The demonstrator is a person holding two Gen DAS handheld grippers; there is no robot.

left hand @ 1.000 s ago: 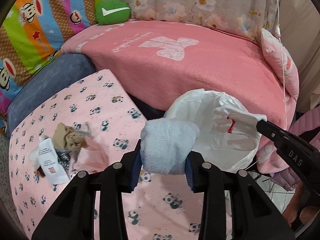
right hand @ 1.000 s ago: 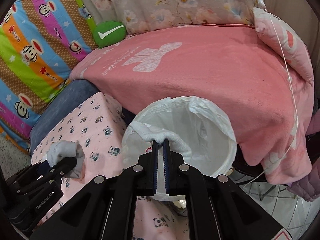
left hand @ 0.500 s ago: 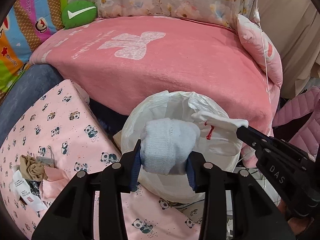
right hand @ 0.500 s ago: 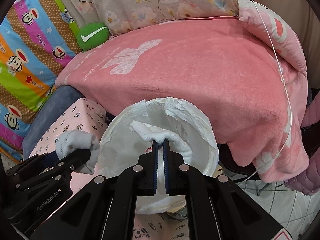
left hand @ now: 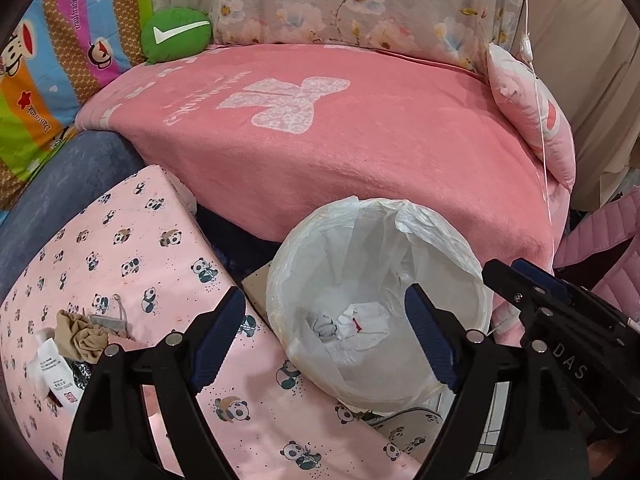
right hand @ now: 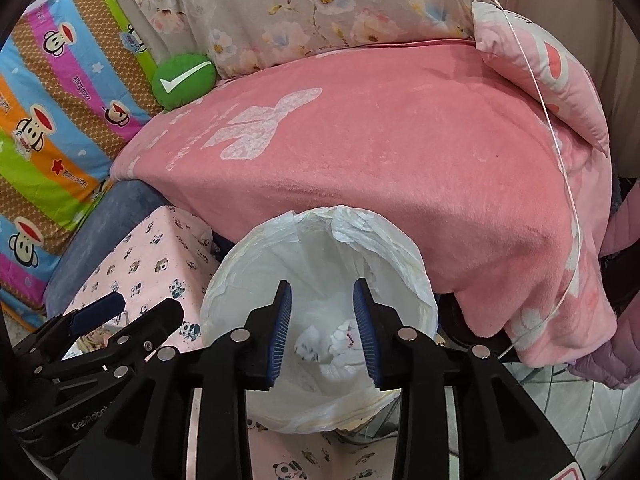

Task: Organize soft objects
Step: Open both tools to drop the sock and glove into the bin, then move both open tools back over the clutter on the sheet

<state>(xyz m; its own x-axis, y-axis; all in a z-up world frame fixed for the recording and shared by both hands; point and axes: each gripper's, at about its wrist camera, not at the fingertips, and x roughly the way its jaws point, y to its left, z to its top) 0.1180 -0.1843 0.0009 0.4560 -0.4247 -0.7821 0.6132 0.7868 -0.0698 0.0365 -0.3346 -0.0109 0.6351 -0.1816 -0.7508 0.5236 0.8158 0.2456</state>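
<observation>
While the left wrist view is considered first, the left claw is seen with its jaws spread wide and nothing between them; they have just been opening. It is held above the white lined bin, so that whatever is let go falls inside. At the bottom of the bin the white socks are seen lying crumpled together, one with a small red mark. To the left, on the panda-print surface, a small pile of remaining soft items is left unsorted, a beige piece and a labelled packet among them. The right claw is seen at the bin's right rim, its jaws slightly parted.

When the right wrist view is taken, the right claw is found with its jaws apart and empty; they too have just been opening. It is aimed down into the bin, and the socks are framed between its fingers but lie well below them, untouched. The left claw is seen at the lower left, beside the bin's rim and open.

Both drops are judged done; the pile on the surface is probably to be fetched next.
</observation>
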